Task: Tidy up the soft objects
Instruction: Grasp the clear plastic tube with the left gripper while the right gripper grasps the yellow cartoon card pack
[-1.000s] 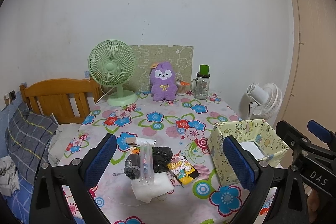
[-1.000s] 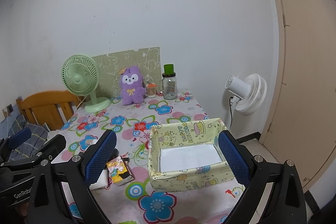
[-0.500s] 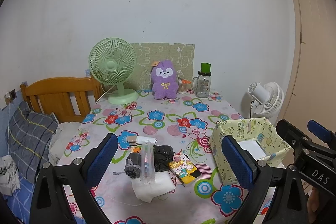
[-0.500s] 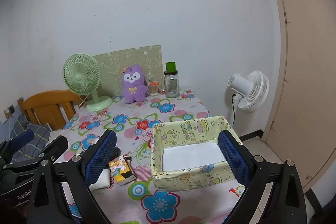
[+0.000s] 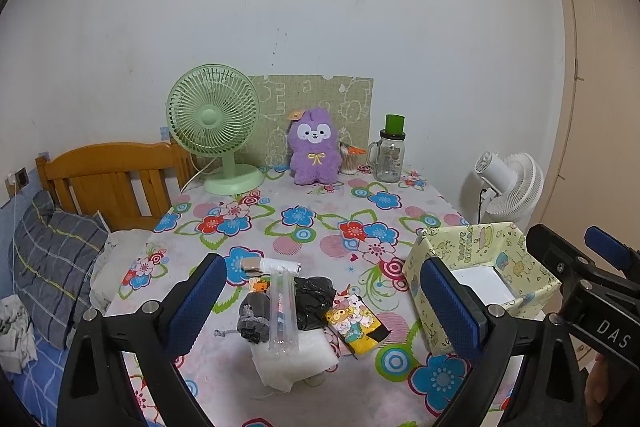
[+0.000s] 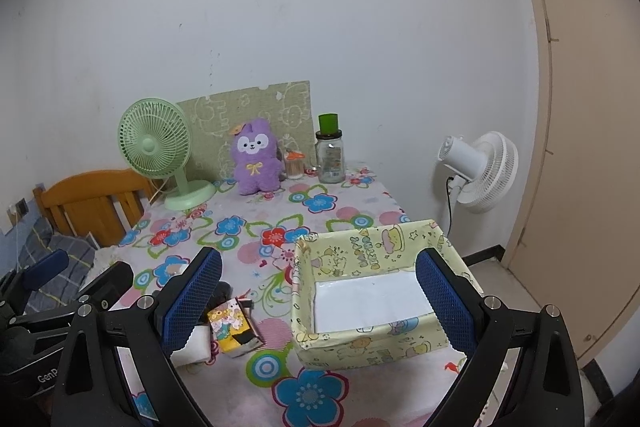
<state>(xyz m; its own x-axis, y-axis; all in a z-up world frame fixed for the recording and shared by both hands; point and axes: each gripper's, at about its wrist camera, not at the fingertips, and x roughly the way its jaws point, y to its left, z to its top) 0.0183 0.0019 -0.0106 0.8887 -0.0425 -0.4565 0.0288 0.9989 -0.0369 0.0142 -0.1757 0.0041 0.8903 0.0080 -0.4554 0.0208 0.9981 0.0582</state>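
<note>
A pile of small items lies on the floral table near the front: a grey pouch, a clear plastic tube pack, a black bag, a white cloth and a yellow cartoon packet, which also shows in the right wrist view. A yellow paper box stands open at the right, holding only a white liner. My left gripper is open above the pile. My right gripper is open, framing the box. A purple plush sits at the back.
A green desk fan, a glass jar with a green lid and a small toothpick jar stand along the back wall. A white floor fan is at the right. A wooden bed headboard and pillow are at the left.
Both grippers have drifted slightly back and up, so the table items sit a little lower in view. Nothing on the table has moved.
</note>
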